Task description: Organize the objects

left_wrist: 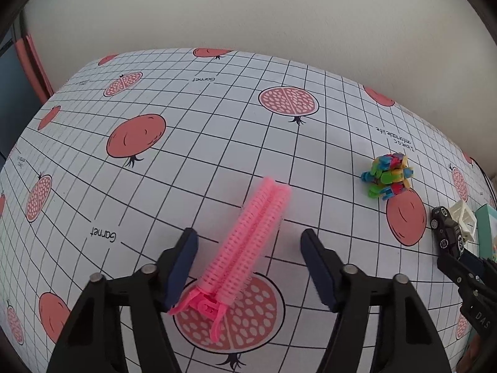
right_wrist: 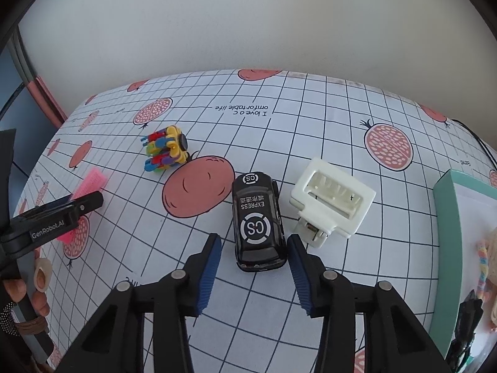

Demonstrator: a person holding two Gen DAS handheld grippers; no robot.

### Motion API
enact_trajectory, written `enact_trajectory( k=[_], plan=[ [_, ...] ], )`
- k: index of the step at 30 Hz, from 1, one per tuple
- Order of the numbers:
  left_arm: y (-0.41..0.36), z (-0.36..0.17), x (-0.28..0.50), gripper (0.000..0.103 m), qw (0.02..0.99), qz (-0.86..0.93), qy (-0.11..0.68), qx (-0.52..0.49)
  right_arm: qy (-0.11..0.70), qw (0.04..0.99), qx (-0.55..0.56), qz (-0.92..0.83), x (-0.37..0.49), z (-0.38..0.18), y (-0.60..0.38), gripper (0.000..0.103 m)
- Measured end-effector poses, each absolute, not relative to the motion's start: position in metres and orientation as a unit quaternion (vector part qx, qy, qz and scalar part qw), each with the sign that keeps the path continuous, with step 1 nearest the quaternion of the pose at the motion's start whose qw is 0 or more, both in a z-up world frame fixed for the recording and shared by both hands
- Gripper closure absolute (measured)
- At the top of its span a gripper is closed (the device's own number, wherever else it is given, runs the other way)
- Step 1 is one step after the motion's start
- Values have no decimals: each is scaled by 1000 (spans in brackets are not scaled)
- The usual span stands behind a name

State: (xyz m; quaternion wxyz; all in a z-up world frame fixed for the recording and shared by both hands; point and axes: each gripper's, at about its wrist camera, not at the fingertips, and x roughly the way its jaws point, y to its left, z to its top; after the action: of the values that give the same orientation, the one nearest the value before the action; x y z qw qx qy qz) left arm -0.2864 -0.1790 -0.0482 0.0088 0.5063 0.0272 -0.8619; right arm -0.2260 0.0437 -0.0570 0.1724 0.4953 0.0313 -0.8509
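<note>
Both pairs of jaws stand apart, holding nothing. Your left gripper point(left_wrist: 248, 264) straddles a pink hair-roller clip point(left_wrist: 248, 242): a bristly, ribbed double cylinder with smooth plastic clip handles at the near end. Its long axis runs from bottom centre of the left wrist view up toward the right, handles nearest you, with clear gaps between it and each blue pad.

Your right gripper point(right_wrist: 253, 267) has its ridged blue pads either side of the near end of a glossy black toy car point(right_wrist: 257, 222), marked "CS EXPRESS" on the roof. The car's length runs up the frame, leaning slightly left. The right pad sits just beside it; the left pad is further off.

Just right of the car lies a cream, boxy plastic claw clip point(right_wrist: 332, 197). At upper left rests a knobbly multicoloured block toy point(right_wrist: 166, 150), well apart, with open gridded tablecloth point(right_wrist: 310, 118) beyond. A teal box point(right_wrist: 447, 217) bounds the right edge.
</note>
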Motion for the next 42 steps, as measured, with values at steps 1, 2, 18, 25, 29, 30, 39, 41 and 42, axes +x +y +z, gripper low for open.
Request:
enact_trajectory(
  k=[1,2,18,25,29,30,39,41,42],
  plan=[
    [-179,-48,-286,40,10,-862,24,506,31,172,495,-851,-226,-57,44,61],
    [-179,-48,-286,41,10,-862,22,506,32,172,495,-851,-226,-57,44,62],
    [-173,-45,-280,75,-1,-864,3,504,33,175,495,-851,-225,-55,44,67],
    [-170,-45,-279,75,-4,-863,6,506,27,180,497,-849,-226,-54,45,67],
    [-170,-43,-277,75,-1,-863,10,506,26,183,494,-850,-224,-50,45,68],
    [-170,-42,-276,75,0,-863,11,505,25,184,493,-850,-223,-49,45,68],
    [-166,-11,-273,75,5,-872,21,489,16,203,464,-862,-213,-10,46,68],
    [-161,-2,-269,75,2,-874,21,486,15,206,462,-862,-212,-3,47,68],
    [-159,3,-269,75,1,-874,21,485,13,207,461,-863,-211,0,48,68]
  ],
)
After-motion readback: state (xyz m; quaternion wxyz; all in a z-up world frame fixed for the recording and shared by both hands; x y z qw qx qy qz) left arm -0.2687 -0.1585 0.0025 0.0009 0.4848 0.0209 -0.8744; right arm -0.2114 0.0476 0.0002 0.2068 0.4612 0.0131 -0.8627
